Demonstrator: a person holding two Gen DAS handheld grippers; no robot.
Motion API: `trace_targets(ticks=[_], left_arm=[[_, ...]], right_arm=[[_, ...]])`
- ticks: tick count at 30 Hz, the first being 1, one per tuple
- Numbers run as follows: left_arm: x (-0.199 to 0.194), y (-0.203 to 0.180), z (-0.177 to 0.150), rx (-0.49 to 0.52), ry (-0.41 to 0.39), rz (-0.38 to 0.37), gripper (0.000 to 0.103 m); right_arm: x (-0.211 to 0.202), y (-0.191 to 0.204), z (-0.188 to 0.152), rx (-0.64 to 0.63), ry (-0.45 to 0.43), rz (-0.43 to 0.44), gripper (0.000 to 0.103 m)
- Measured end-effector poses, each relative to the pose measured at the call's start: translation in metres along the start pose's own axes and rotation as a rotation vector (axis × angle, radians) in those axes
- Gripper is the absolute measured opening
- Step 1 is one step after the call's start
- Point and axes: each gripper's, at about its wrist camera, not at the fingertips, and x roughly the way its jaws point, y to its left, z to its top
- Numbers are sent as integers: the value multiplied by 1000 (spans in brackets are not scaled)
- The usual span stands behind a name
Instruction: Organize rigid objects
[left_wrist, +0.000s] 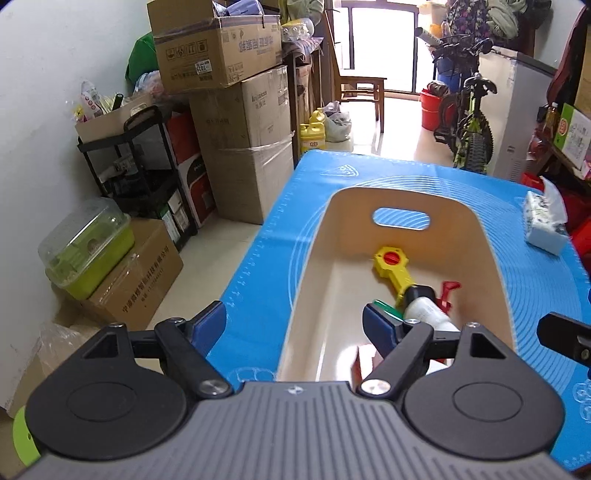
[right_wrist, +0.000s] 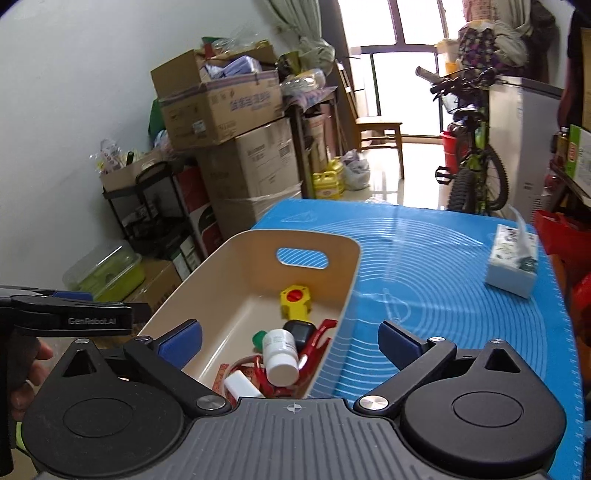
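Observation:
A cream bin (left_wrist: 314, 258) (right_wrist: 236, 258) with a handle slot stands on the blue mat (left_wrist: 535, 288) (right_wrist: 443, 266). Inside lie a yellow toy wrench (left_wrist: 393, 267) (right_wrist: 295, 301), a white bottle (left_wrist: 430, 314) (right_wrist: 280, 354), a black item (right_wrist: 301, 332), red clips (left_wrist: 448, 291) (right_wrist: 317, 341), a green cap (right_wrist: 258, 338) and a small white tube (right_wrist: 242, 384). My left gripper (left_wrist: 295, 328) is open and empty over the bin's near left wall. My right gripper (right_wrist: 290, 343) is open and empty above the bin's near right end.
A tissue pack (left_wrist: 545, 221) (right_wrist: 513, 260) lies at the mat's right edge. Stacked cardboard boxes (left_wrist: 236, 110) (right_wrist: 236, 140), a black shelf (left_wrist: 140, 177) and a green lidded container (left_wrist: 88, 251) stand left of the table. A bicycle (left_wrist: 469, 122) (right_wrist: 476, 162) stands beyond it.

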Motion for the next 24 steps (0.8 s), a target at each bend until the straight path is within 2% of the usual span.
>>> trace_targets(ticks=[13, 24], left_arm=[[-68, -32, -25, 63, -35, -37, 84], [-111, -49, -46, 86, -82, -76, 86]], right_arm=[[-84, -15, -22, 16, -37, -91, 100], [-149, -22, -44, 22, -76, -132, 100]])
